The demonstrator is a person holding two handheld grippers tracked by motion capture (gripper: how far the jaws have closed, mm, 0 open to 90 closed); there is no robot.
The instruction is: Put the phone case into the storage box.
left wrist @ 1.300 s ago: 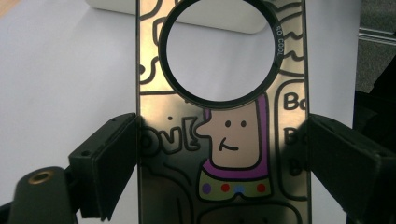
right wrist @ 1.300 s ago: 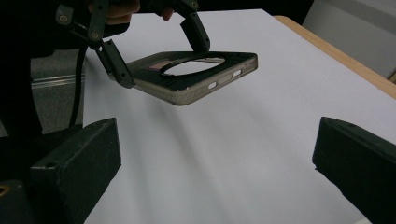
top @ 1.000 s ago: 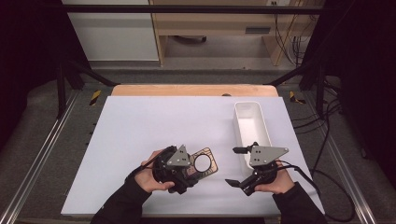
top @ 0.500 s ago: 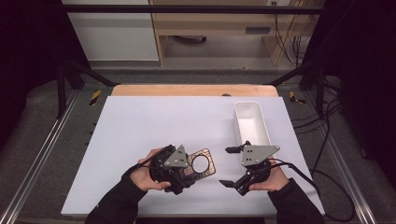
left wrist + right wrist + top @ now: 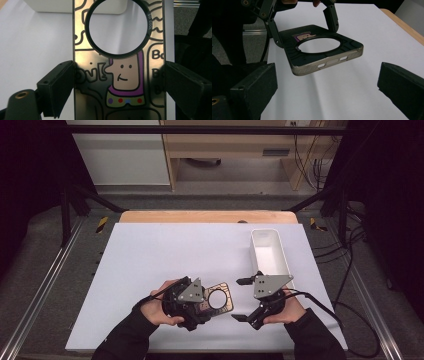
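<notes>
A person works at a white bench (image 5: 150,270) with a two-fingered gripper in each hand. On the left, the left gripper (image 5: 120,82) pinches a phone case (image 5: 120,75) between its two black fingers (image 5: 58,87), one pressed against each long edge. The case is dark and glossy, with a cartoon figure drawn on it and a large round opening at the end farthest from the fingers. The right gripper view shows the case lifted clear of the bench and lying roughly flat in the air, with its metallic side rim and small cut-out slots turned toward that camera. To the right, the right gripper (image 5: 242,299) has its fingers (image 5: 254,87) spread wide with nothing between them. They point toward the free end of the case, which hangs just ahead of the fingertips, near but not touching. Past the right gripper, on the far right of the bench, stands a long white tray (image 5: 270,255) that looks empty. Judging from this, the pick-up is done: the case is gripped and raised off the bench. What seems to be left is a handover or two-handed grip, with the right fingers yet to close on the free end. Placing the case, perhaps in the tray, has not begun.
</notes>
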